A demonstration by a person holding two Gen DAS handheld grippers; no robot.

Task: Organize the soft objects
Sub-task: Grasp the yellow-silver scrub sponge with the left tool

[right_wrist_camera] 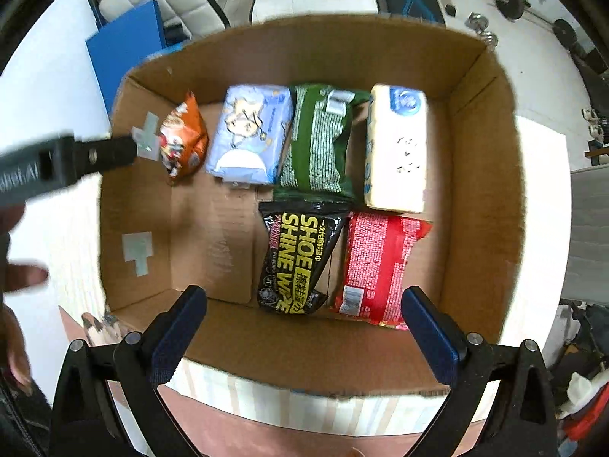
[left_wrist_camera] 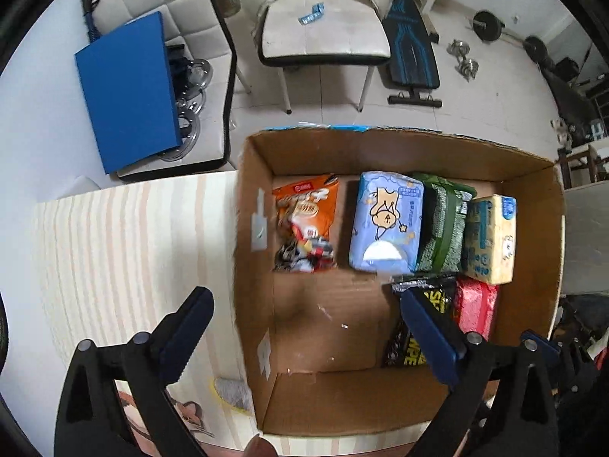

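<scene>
An open cardboard box [right_wrist_camera: 483, 175] holds several soft packs. Along its far side lie an orange snack bag [right_wrist_camera: 182, 137], a light blue tissue pack [right_wrist_camera: 249, 133], a green pack [right_wrist_camera: 319, 141] and a cream tissue pack [right_wrist_camera: 396, 148]. Nearer lie a black shoe-wipe pack [right_wrist_camera: 297, 262] and a red pack [right_wrist_camera: 377, 266]. My right gripper [right_wrist_camera: 304, 331] hangs open above the box's near side, holding nothing. My left gripper [left_wrist_camera: 304, 327] is open over the box's left wall [left_wrist_camera: 251, 266], empty; the orange bag [left_wrist_camera: 306, 224] and blue pack [left_wrist_camera: 386, 224] lie beyond it.
The box stands on a striped tablecloth [left_wrist_camera: 133, 251]. Behind it are a blue board [left_wrist_camera: 127, 91] leaning on a white seat, a white chair [left_wrist_camera: 323, 30], a black bench [left_wrist_camera: 411, 42] and dumbbells [left_wrist_camera: 466, 61] on the floor. A person's hand [right_wrist_camera: 23, 278] shows at the left.
</scene>
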